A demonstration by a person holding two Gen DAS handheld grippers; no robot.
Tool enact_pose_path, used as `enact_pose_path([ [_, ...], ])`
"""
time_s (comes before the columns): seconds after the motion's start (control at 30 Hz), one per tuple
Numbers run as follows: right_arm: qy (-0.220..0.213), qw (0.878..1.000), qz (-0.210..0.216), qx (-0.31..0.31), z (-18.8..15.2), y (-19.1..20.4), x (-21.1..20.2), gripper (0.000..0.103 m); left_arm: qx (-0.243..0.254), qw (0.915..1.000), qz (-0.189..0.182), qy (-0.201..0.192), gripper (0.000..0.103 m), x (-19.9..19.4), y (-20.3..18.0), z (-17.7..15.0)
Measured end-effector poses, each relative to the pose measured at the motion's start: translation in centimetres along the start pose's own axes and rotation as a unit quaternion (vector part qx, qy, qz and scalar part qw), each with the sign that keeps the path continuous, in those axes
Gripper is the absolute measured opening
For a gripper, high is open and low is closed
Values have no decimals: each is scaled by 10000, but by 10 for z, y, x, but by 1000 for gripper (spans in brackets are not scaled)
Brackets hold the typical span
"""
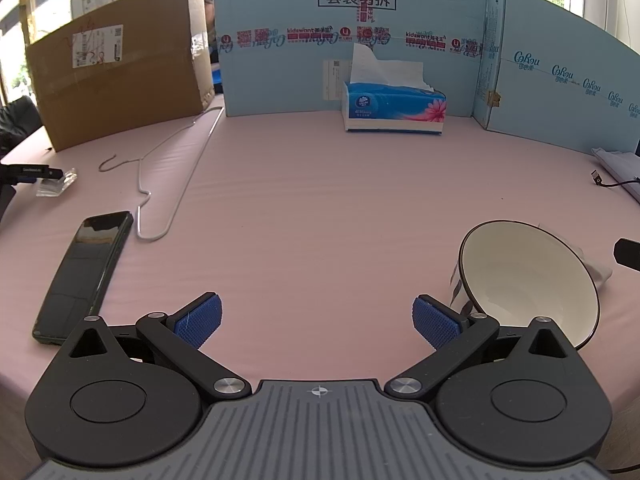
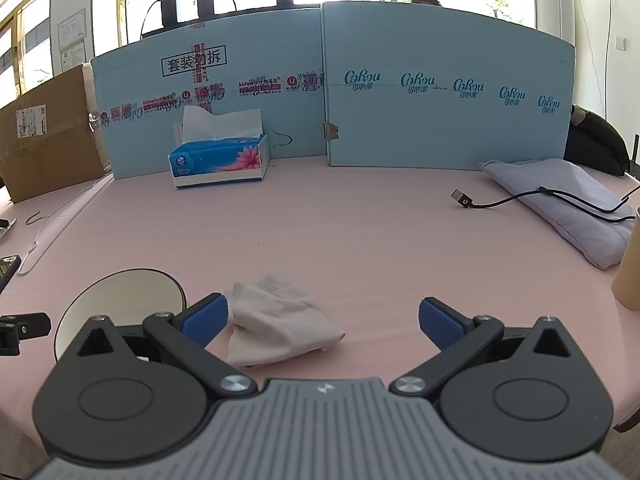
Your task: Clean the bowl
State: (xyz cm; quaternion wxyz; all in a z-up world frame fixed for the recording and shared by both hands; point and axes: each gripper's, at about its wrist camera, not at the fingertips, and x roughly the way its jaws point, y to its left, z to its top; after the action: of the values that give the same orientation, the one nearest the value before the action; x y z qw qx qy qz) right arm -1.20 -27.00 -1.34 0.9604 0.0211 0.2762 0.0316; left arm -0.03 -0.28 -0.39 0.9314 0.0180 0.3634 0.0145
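Note:
A white bowl (image 1: 528, 276) with a dark rim stands on the pink table at the right of the left wrist view, just beyond the right finger. My left gripper (image 1: 317, 322) is open over bare table, holding nothing. In the right wrist view the same bowl (image 2: 120, 300) sits at the lower left, partly hidden behind the gripper body. A crumpled white tissue (image 2: 276, 320) lies flat on the table between the blue pads, close to the left one. My right gripper (image 2: 323, 322) is open around it, and I cannot tell whether the left pad touches it.
A blue tissue box (image 1: 394, 108) stands at the back by the light-blue cardboard screens (image 1: 352, 36). A brown carton (image 1: 120, 80), a wire hanger (image 1: 176, 168) and a black phone (image 1: 84, 272) lie left. A folded grey cloth (image 2: 568, 204), a black cable (image 2: 500, 202) and a tan cylinder (image 2: 630, 264) lie right.

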Motion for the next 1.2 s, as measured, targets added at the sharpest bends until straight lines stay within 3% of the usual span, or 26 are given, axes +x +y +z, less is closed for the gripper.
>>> enact_pose_path([
  [1.2,-11,10000,26,-16,1,3,0,103,-6,10000,-54,24,103,-3,3,-2],
])
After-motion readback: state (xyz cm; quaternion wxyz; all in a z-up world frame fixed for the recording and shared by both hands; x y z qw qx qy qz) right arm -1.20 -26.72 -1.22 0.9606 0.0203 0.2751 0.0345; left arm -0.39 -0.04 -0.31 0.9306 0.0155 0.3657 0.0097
